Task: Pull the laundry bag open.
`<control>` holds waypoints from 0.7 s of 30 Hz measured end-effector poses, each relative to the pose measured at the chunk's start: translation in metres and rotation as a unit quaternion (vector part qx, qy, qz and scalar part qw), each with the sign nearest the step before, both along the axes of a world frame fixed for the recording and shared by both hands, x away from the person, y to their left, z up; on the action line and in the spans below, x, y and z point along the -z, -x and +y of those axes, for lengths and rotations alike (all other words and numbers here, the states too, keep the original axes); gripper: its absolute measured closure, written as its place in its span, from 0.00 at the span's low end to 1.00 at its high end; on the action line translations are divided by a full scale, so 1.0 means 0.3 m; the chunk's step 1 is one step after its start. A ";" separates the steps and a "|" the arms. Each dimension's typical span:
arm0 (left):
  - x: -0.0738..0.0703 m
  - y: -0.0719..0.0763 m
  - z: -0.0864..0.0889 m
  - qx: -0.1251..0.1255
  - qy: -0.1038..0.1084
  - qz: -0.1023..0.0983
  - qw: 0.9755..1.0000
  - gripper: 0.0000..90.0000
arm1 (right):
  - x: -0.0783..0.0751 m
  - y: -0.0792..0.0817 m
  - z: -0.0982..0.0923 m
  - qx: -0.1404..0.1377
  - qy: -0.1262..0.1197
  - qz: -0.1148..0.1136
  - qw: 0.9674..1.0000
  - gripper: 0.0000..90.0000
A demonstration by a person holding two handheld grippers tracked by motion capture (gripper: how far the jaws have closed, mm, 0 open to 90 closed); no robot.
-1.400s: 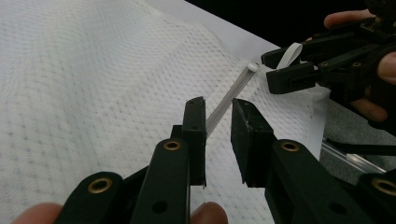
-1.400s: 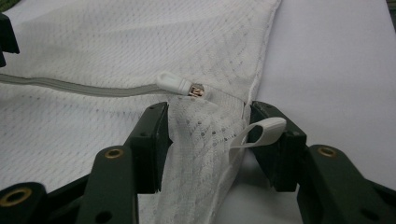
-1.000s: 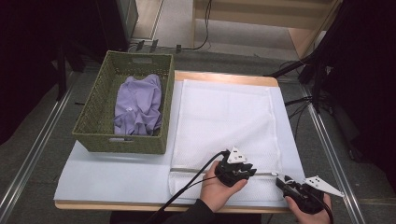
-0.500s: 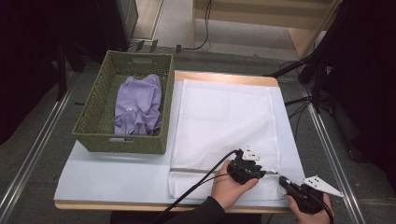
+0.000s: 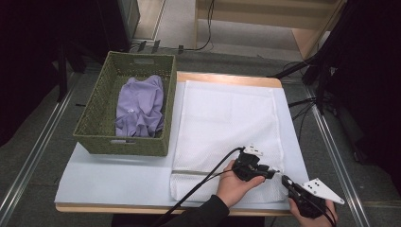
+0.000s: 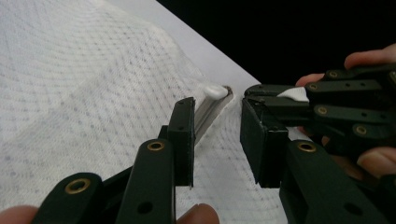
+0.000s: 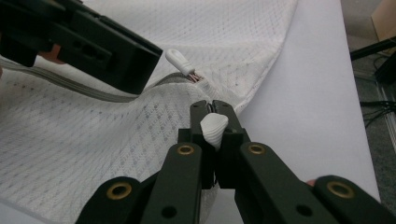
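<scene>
Zipper pull [image 7: 178, 59] lies just beyond right claw [image 7: 214, 122] pinching mesh bag [image 7: 93, 135]; left claw [image 6: 217, 140] just loosened.

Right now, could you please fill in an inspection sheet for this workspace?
Surface: table with a pale sheet on top, wooden edges showing.
Job's things: white mesh laundry bag lies flat; its zipper pull sits at the right end of the zipper.
Clutter: green woven basket holding a lilac garment.
Grippers: left gripper open, jaws just opening, either side of the zipper line, pull ahead of them; right gripper shut on a fold of the bag's edge.
Cables: black cable trails from the left gripper; more on the floor behind.
Surroundings: dark; wooden furniture at the back.
</scene>
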State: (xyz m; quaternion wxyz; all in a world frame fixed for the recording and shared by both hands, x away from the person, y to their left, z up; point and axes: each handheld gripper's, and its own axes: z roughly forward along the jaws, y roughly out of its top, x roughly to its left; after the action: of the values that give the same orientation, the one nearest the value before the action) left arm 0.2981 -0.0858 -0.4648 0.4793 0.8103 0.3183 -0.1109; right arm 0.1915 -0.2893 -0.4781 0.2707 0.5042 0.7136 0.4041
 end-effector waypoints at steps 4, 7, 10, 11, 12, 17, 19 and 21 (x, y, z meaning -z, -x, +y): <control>-0.008 -0.012 -0.007 -0.001 0.008 0.011 1.000 0.72 | -0.006 0.003 0.008 -0.003 0.003 -0.006 1.000 1.00; -0.013 -0.024 -0.016 0.002 0.021 0.028 0.999 0.74 | -0.007 0.004 0.013 -0.007 0.007 -0.009 1.000 1.00; -0.015 -0.027 -0.020 0.002 0.025 0.033 0.999 0.81 | -0.009 0.006 0.012 -0.008 0.011 -0.011 1.000 1.00; -0.015 -0.028 -0.019 0.003 0.028 0.037 0.999 0.87 | -0.009 0.007 0.012 -0.008 0.011 -0.012 1.000 1.00; -0.015 -0.031 -0.016 0.005 0.032 0.038 0.999 0.90 | -0.010 0.006 0.011 -0.010 0.011 -0.015 1.000 1.00; -0.017 -0.031 -0.008 0.012 0.036 0.037 0.999 0.97 | -0.014 0.010 0.011 -0.010 0.010 -0.021 1.000 1.00; -0.014 -0.032 0.000 0.012 0.038 0.036 0.999 0.97 | -0.015 0.011 0.007 -0.009 -0.002 -0.022 1.000 1.00; -0.012 -0.033 0.009 0.012 0.045 0.038 0.998 0.97 | -0.016 0.011 0.002 -0.004 -0.022 -0.022 1.000 0.98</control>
State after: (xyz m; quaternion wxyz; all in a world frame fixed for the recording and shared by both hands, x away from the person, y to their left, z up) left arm 0.3079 -0.0831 -0.4613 0.5013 0.7871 0.3212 -0.1612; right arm 0.1883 -0.2887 -0.4734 0.2737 0.4980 0.7006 0.4315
